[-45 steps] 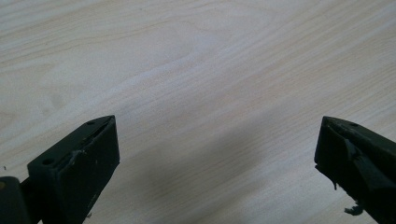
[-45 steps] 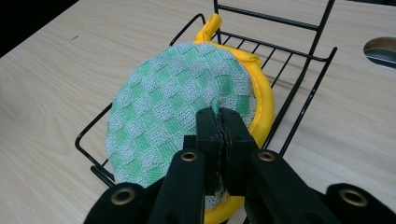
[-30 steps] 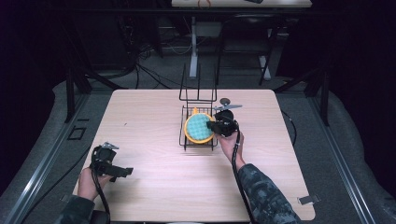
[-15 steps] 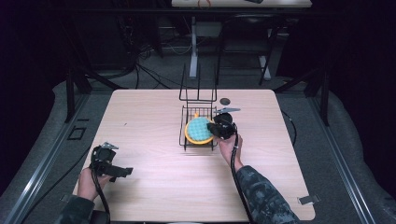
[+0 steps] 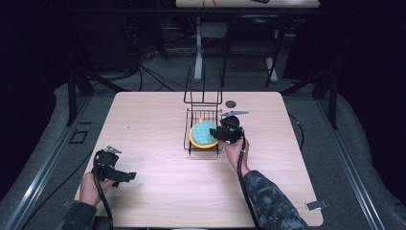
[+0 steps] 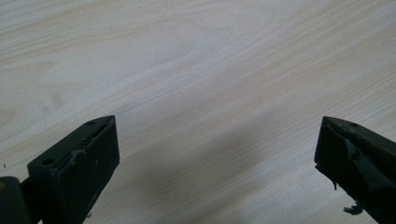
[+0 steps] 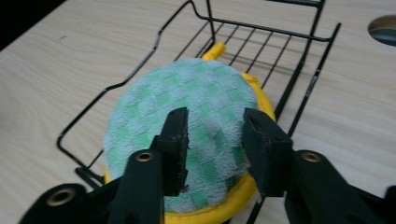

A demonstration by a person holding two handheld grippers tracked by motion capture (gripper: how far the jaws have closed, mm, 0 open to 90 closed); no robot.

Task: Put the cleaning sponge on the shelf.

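Observation:
A round pad (image 5: 202,134) with a green checked top (image 7: 187,98) and a yellow rim (image 7: 210,215) lies in a black wire rack (image 5: 203,115) at the table's middle. My right gripper (image 5: 215,134) reaches over the pad's right edge. In the right gripper view its jaws are narrowed (image 7: 215,126), and a raised fold of the green cloth is pinched between them. My left gripper (image 5: 125,176) rests near the front left corner. Its jaws stand wide apart (image 6: 215,149) over bare wood with nothing between them.
The rack's tall wire back (image 5: 203,91) rises behind the pad, and its low side rails (image 7: 308,74) flank the pad. A round dark cable hole (image 5: 231,103) sits in the light wooden table (image 5: 143,124) just behind the rack.
My right gripper has moved a little forward and left, from the rack's right rim onto the pad. The left gripper has stayed in place.

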